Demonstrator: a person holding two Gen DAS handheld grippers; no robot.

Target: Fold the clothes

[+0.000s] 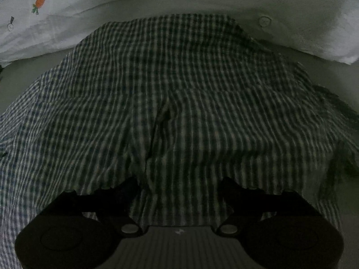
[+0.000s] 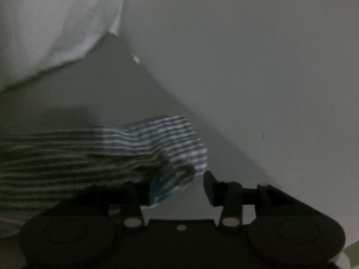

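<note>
Nearest, the left gripper [image 1: 179,192] is half buried under the checked garment [image 1: 179,94]; its fingers stand apart, but whether cloth is pinched cannot be told. The right gripper [image 2: 177,186] is seen spread, with a buttoned corner of the garment [image 2: 179,148] lying between its fingers. A fold seems in hand; next, that corner should be clamped. Beyond lies a carrot-printed pillow [image 1: 67,22].

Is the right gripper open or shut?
Open: the right gripper shows a gap between its fingers, and the shirt edge lies in it unpinched.
</note>
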